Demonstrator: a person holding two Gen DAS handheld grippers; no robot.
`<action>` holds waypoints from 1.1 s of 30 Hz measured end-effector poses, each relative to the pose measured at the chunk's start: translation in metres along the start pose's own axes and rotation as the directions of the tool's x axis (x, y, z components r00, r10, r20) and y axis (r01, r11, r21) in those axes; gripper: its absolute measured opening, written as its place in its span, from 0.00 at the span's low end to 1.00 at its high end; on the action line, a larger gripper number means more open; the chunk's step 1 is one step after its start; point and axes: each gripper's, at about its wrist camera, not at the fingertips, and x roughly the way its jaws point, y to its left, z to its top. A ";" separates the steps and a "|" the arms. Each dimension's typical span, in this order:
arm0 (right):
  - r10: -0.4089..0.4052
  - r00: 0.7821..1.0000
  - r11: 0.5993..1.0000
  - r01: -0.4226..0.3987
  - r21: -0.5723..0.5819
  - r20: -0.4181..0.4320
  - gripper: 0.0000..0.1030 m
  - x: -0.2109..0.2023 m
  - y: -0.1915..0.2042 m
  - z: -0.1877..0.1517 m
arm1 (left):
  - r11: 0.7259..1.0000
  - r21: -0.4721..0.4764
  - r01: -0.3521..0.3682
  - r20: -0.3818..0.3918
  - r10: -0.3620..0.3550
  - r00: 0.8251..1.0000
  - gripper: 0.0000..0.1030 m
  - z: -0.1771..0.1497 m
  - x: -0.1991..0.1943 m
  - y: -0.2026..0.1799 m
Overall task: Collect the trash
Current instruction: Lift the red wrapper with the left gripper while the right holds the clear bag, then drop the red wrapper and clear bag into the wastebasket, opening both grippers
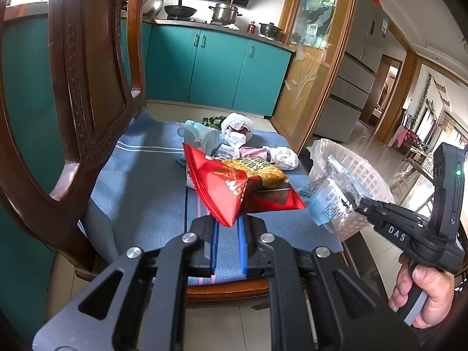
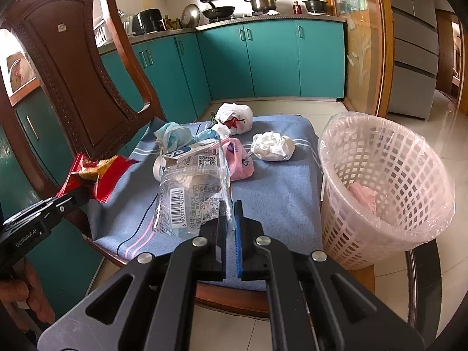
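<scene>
Left claw (image 1: 227, 223) clamped on crinkled red foil snack wrapper (image 1: 234, 188), right claw (image 2: 231, 209) clamped on clear printed plastic wrapper (image 2: 190, 196), both above blue-cushioned chair seat (image 2: 278, 193)

A wooden chair (image 2: 73, 67) fills the left of both views, its seat under a blue striped cloth (image 2: 275, 181). Behind, teal cabinets (image 2: 275, 58) cross the upper centre, with a wok (image 2: 219, 11), a steel pot (image 2: 263, 1) and a dark pot (image 2: 314, 5) on the counter. A grey fridge (image 1: 351, 87) stands at right.
</scene>
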 end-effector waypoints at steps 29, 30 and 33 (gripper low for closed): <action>-0.432 0.830 0.812 0.189 0.552 0.352 0.97 -0.109 -0.173 0.014 | 0.982 0.138 0.132 -0.083 -0.122 0.989 0.12 -0.006 0.037 -0.085; -0.437 0.824 0.805 0.179 0.566 0.360 0.97 -0.111 -0.177 0.015 | 0.976 0.155 0.151 -0.092 -0.138 0.986 0.12 -0.002 0.043 -0.101; -0.452 0.808 0.783 0.157 0.602 0.378 0.97 -0.118 -0.184 0.011 | 0.955 0.202 0.217 -0.101 -0.200 0.975 0.12 0.022 0.065 -0.155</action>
